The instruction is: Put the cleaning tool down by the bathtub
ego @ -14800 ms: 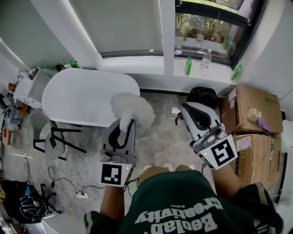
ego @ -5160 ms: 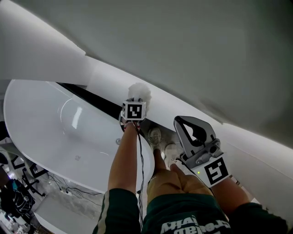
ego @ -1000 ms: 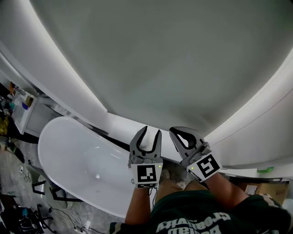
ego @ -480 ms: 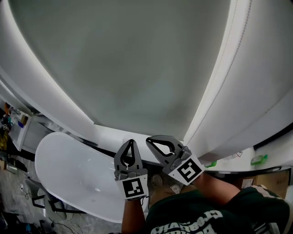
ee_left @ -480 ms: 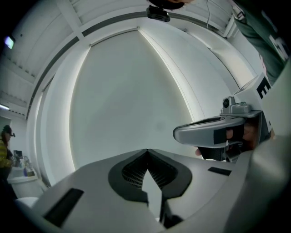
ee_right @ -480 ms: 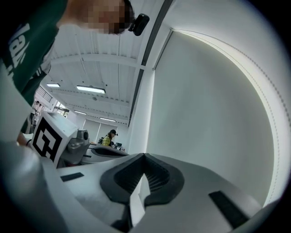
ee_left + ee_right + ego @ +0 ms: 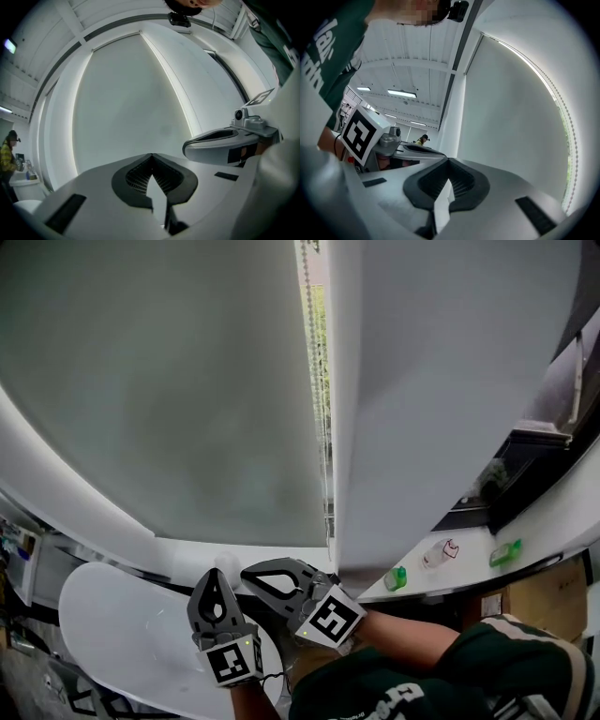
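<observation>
The white bathtub [image 7: 103,615] lies at the lower left of the head view. Over its right rim my left gripper [image 7: 216,573] is shut, with nothing between its fingers. Close beside it my right gripper [image 7: 247,576] is shut too and empty. A small pale fluffy patch [image 7: 225,562] shows just beyond the left gripper's tip; I cannot tell whether it is the cleaning tool. In the left gripper view the left gripper [image 7: 151,157] points up at a white wall, and the right gripper [image 7: 225,140] shows at the right. In the right gripper view the right gripper [image 7: 447,162] is shut.
A white wall and a roller blind with a bead chain [image 7: 319,381] fill most of the head view. The window sill [image 7: 469,568] carries two green bottles [image 7: 396,577] and a clear one [image 7: 436,554]. A cardboard box [image 7: 553,592] stands at the lower right.
The left gripper's jaws have gone from open to shut, empty. The head view has swung up toward the blind and window. Both grippers now sit lower and further left in it.
</observation>
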`<state>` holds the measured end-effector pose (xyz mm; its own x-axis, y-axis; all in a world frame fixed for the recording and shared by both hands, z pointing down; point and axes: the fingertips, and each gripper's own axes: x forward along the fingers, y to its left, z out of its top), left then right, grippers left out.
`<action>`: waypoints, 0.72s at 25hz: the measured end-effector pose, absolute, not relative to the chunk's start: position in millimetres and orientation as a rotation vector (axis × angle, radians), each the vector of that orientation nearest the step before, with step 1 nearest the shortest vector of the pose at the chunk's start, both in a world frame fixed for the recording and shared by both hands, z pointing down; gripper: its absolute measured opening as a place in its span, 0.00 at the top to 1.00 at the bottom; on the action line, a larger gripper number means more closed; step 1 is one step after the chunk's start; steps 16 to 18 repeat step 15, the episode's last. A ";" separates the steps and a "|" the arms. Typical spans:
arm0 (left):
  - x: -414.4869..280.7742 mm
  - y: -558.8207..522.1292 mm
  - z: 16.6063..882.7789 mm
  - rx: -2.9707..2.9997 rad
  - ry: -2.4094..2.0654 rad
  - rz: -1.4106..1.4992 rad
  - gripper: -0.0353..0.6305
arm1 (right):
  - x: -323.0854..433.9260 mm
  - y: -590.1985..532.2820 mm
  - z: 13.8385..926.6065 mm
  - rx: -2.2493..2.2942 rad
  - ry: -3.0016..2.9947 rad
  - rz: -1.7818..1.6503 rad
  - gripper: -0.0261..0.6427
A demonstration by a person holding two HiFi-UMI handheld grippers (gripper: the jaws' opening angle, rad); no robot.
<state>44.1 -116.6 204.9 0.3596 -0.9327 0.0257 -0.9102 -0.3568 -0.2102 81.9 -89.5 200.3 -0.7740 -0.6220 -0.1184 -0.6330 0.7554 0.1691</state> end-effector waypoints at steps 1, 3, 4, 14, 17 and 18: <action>44.9 -115.7 203.5 -2.457 1.683 -0.210 0.93 | 83.8 -88.5 199.3 -1.026 2.893 0.309 0.94; 48.0 -111.6 203.4 -2.453 1.686 -0.231 0.93 | 87.7 -83.8 197.4 -1.000 2.895 0.314 0.94; 50.3 -108.7 204.5 -2.448 1.683 -0.243 0.93 | 90.1 -80.1 196.5 -0.991 2.892 0.321 0.94; 53.7 -102.4 201.5 -2.445 1.675 -0.263 0.93 | 104.1 -73.5 194.8 -1.031 2.863 0.317 0.94; 54.8 -103.4 200.3 -2.442 1.654 -0.237 0.93 | 106.5 -73.7 195.0 -1.046 2.859 0.315 0.94; 54.8 -103.4 200.3 -2.442 1.654 -0.237 0.93 | 106.5 -73.7 195.0 -1.046 2.859 0.315 0.94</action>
